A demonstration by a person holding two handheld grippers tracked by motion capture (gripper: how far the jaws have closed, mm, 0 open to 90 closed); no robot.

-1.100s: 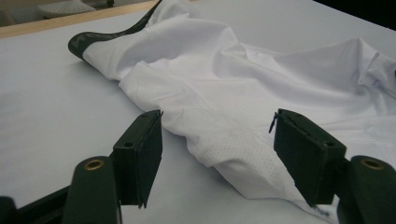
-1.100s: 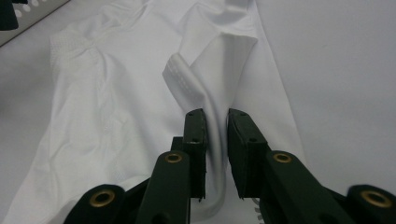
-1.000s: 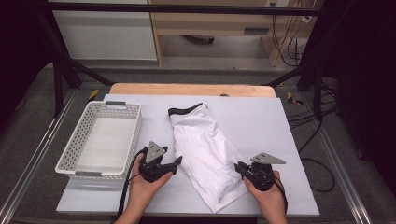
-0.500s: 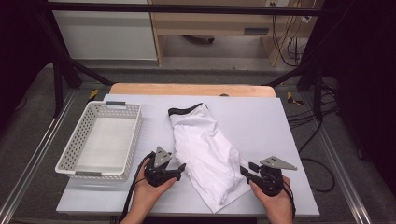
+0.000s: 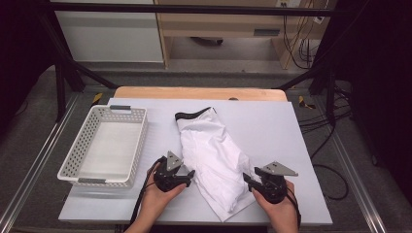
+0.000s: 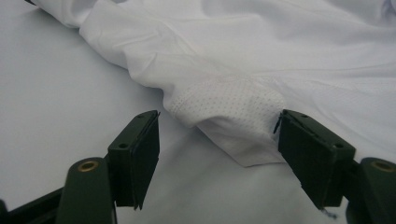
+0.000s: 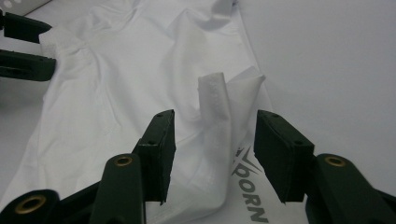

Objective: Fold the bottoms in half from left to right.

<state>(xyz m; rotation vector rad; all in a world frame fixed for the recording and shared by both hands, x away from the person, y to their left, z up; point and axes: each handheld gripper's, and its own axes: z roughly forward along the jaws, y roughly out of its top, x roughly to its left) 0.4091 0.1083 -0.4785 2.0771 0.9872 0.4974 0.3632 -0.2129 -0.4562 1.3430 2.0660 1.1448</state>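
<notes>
Both grippers (image 5: 190,173) (image 5: 248,180) are standing open beside the white shorts (image 5: 214,155), the right one having just opened, at the table's (image 5: 272,126) near edge; folding is hardly starting.

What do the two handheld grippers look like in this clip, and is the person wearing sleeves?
Both the left gripper and right gripper are black, each topped by a grey three-cornered plate. Their two jaws end in flat rectangular black pads, with brass-coloured rings at the pivots. A black cable trails from the left gripper. Forearms are bare, no sleeves.
</notes>
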